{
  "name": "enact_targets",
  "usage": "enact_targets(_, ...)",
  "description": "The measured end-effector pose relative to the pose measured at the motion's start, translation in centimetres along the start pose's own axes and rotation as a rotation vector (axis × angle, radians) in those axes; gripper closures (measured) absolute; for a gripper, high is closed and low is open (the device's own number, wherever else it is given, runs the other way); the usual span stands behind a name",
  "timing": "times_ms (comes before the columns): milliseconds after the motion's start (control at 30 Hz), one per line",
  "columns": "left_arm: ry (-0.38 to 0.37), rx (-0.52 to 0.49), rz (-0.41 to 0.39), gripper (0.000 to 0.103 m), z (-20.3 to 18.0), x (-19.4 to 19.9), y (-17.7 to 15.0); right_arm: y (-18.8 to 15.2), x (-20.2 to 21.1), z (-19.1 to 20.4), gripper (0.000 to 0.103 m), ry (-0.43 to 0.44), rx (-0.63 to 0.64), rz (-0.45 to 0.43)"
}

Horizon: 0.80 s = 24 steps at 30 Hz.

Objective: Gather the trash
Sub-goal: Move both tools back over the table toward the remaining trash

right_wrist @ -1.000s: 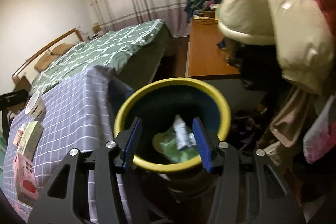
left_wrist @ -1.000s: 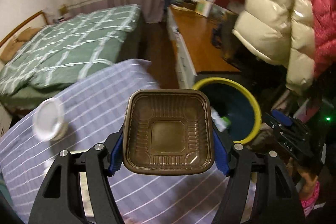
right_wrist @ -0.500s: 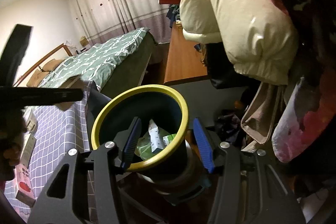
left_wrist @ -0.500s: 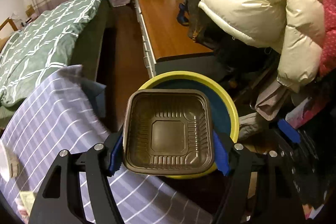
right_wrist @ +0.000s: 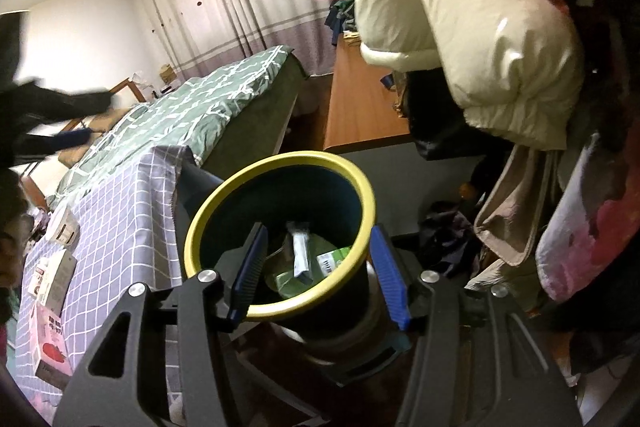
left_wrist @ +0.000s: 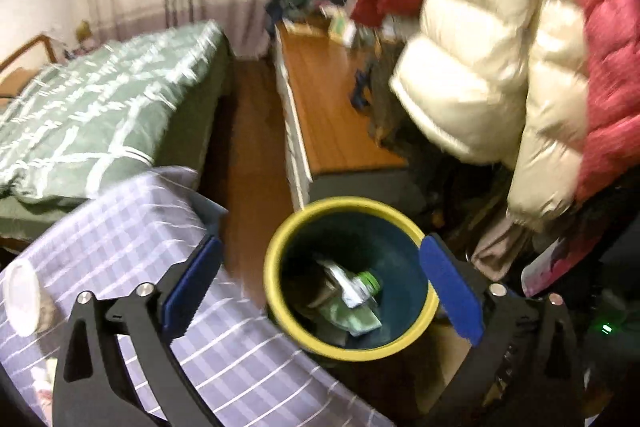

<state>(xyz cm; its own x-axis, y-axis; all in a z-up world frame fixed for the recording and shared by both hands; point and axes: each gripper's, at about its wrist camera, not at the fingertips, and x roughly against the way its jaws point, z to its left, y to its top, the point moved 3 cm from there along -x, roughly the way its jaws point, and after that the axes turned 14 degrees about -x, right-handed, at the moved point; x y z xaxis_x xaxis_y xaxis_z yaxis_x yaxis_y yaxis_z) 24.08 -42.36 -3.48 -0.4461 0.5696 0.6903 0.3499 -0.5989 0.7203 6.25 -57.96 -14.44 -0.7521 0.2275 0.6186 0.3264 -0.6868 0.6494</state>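
- The left gripper hung over the bin with its blue pads spread wide and nothing between them.
- The right gripper was likewise spread wide and empty, its pads straddling the near rim of the bin.
- The bin, dark inside with a yellow rim, stood just right of the checked tablecloth.
- Trash in the bin lay at the bottom: green and white wrappers; a brown tray could not be made out with certainty.
- On the tablecloth to the left remained a white cup and cartons.
- A cream puffer jacket hung at the far right, above the bin.
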Motion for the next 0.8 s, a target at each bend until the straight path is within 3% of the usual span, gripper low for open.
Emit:
enact_targets(200, 0.131, 0.087, -0.111, 0.005, 4.8, 8.1, -4.5, -1.0, 0.1, 2.6, 0.051, 0.026, 0.047, 0.017)
enact_targets(467, 0.336, 0.258, -0.204, 0.005, 12.3, 17.3, -13.9, -2.9, 0.5, 7.3, 0.051, 0.061, 0.139, 0.041)
enact_targets(700, 0.57, 0.346, -0.2, 0.005, 18.8, 23.4, -23.4, -4.2, 0.6, 12.9, 0.051, 0.111, 0.226, 0.048)
enact_targets(800, 0.632, 0.386, -0.189, 0.005, 21.2, 24.9, -26.8, -4.9, 0.7, 15.2, 0.051, 0.132, 0.263, 0.054)
